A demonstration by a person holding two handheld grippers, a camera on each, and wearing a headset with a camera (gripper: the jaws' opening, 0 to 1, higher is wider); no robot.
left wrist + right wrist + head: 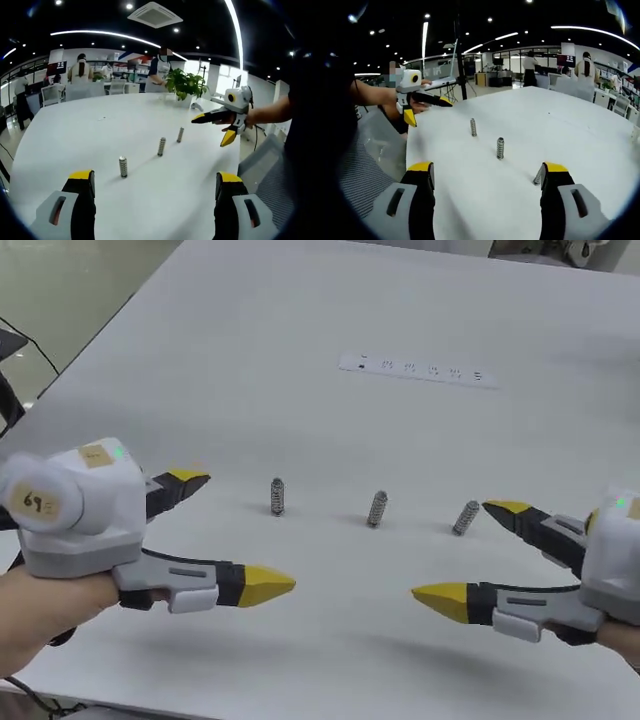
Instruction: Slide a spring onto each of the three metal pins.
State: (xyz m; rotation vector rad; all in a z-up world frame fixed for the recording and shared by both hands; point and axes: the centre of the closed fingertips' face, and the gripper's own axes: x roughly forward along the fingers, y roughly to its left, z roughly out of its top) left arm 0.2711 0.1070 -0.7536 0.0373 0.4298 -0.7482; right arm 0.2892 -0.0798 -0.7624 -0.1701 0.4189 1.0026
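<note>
**Springs stand in a row of three; both grippers empty**

Springs are upright on the white table (300, 330) in a single row, and the middle spring (377, 509) serves as the reference point.

Nearest the person, and nearer than the middle spring, the left gripper (243, 530) hangs above the table to its left. Its jaws are spread wide with nothing between them. The right gripper (458, 549) hangs to the right of the middle spring, jaws likewise spread and empty.

In the row itself, the left spring (277, 497) stands straight, well apart from the middle spring. The right spring (466, 518) is a like gap away on the other side and leans noticeably. It stands just beside the right gripper's far jaw. Whether they touch cannot be told. The pins are hidden inside the coils.

Beyond the middle spring, well apart from it, a white power strip (418, 370) lies flat.

Judgement: all three positions appear loaded, so the work is at the checking stage. The leaning right spring is the one doubtful item; it may not be fully seated. The next move, if any, calls for the right gripper to close lightly on that spring and settle it straight down without knocking it over.
</note>
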